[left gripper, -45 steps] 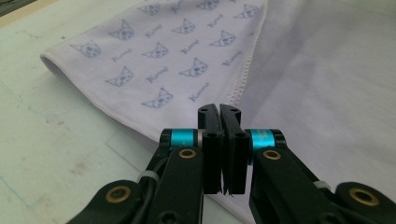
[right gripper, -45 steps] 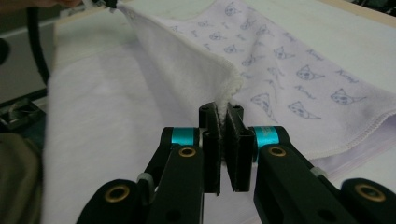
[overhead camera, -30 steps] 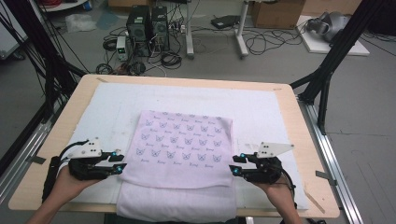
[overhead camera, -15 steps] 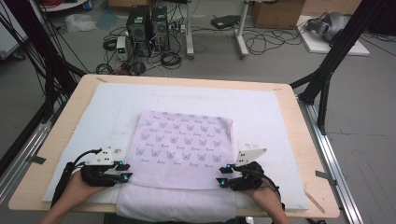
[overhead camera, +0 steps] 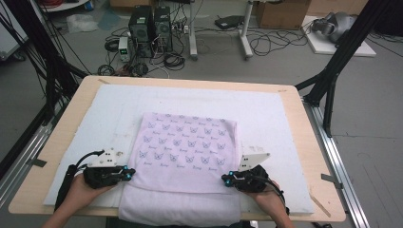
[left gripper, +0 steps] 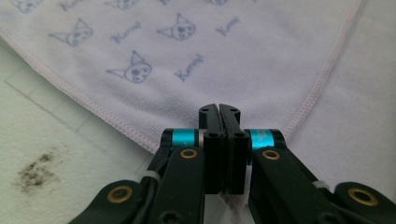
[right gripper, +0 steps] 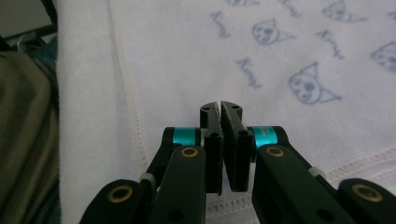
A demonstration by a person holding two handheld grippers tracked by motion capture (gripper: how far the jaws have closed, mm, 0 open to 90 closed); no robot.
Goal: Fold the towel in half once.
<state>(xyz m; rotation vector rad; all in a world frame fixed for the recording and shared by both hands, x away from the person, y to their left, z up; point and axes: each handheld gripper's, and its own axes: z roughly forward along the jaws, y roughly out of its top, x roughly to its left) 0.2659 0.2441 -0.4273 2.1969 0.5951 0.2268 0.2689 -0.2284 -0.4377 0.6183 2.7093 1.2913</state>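
A pale lilac towel (overhead camera: pixel 185 142) printed with cat faces lies folded on the white mat (overhead camera: pixel 266 109), its lower layer reaching the near table edge. My left gripper (overhead camera: pixel 130 175) sits at the near left corner of the towel's printed upper layer. In the left gripper view the towel (left gripper: pixel 210 56) corner runs in under the left gripper (left gripper: pixel 219 109), whose jaws have just been closing and now pinch a tuft of fabric. My right gripper (overhead camera: pixel 225 179) is at the near right corner. There the right gripper (right gripper: pixel 220 106) has also just been closing, over the towel (right gripper: pixel 196 60) hem.
The mat covers most of the wooden table (overhead camera: pixel 313 142) and carries a dark stain (left gripper: pixel 35 172) left of the towel corner. Black frame legs (overhead camera: pixel 332 80) stand at both sides. Computers and cables (overhead camera: pixel 149 23) lie on the floor beyond the far edge.
Both grippers have moved inward and toward the near edge, onto the near corners of the towel's upper layer. Their jaws have closed on the fabric.
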